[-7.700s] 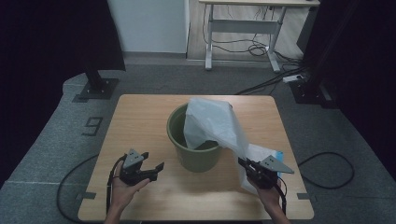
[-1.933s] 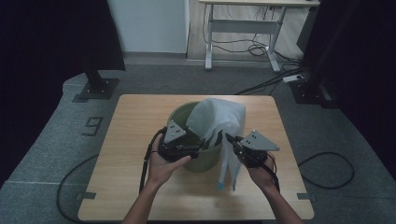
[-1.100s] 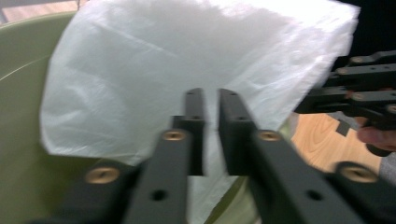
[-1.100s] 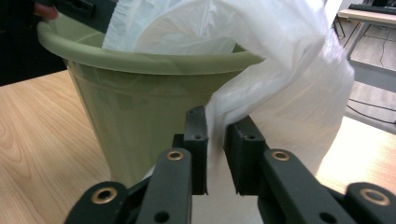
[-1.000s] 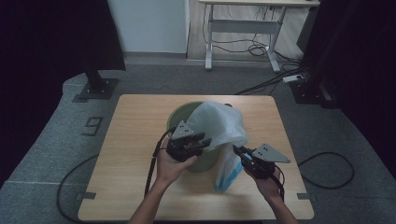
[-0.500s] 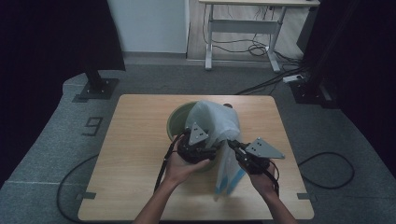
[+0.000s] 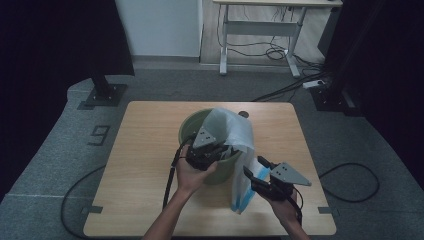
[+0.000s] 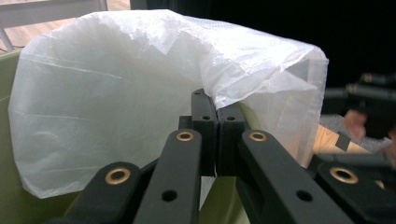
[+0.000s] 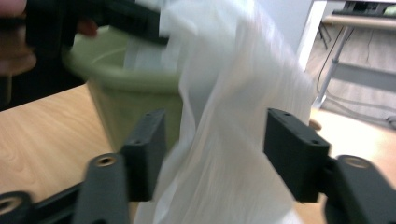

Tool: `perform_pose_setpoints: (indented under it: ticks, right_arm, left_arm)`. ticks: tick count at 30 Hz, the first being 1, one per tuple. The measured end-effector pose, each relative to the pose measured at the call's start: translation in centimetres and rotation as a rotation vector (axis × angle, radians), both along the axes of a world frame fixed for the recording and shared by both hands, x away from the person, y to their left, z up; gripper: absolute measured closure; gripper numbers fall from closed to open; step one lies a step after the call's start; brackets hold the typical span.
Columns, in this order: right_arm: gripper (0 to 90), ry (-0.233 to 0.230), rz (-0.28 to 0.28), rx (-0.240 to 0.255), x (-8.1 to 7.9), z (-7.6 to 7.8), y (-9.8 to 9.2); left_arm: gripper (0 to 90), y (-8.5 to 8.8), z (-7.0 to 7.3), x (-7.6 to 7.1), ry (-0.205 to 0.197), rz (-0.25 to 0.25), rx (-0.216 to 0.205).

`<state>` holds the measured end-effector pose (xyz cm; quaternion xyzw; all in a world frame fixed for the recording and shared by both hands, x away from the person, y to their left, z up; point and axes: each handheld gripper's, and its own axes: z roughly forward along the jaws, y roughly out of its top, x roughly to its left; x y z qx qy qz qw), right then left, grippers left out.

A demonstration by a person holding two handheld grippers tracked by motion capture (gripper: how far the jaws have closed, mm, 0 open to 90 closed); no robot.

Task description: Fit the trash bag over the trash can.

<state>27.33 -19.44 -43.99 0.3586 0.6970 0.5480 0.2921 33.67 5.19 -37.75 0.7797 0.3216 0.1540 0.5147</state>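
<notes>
My left tongs (image 8: 217, 128) are clamped on the white bag (image 8: 140, 93) at the bucket's (image 7: 192, 125) rim; my right tongs (image 9: 215, 154) have just opened, bag hanging loose between them.

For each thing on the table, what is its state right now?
Bin: upright, bag draped over its rim.
Bag: partly in the bin, the rest hanging outside.
Left gripper: shut at the bin rim beside the bag.
Right gripper: just opened, bag hangs between its jaws.

Light wooden table (image 7: 140, 150), green bucket (image 7: 187, 127) upright near its middle, white bag's (image 7: 239, 195) lower end beside it
</notes>
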Motion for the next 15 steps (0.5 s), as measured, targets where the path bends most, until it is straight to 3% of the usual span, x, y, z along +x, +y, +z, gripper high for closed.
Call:
perform_pose_setpoints:
  ticks: [3,6,12,15]
  right_arm:
    - [29.9,0.049,0.004,0.036,-0.1,-1.4,0.0]
    - [26.2,0.082,0.009,0.039,0.1,-2.5,0.8]
    - [19.9,0.104,-0.014,-0.006,0.7,-4.3,3.1]
    - [21.0,0.134,-0.024,-0.024,1.5,-5.4,3.8]
  left_arm:
    - [88.8,0.2,0.0,0.0,0.004,0.008,-0.011]
    - [89.0,0.2,0.0,0.0,0.008,0.011,-0.014]
    - [89.2,0.4,-0.1,0.2,0.023,0.010,-0.025]
    - [89.3,0.6,-0.1,0.1,0.027,0.012,-0.032]
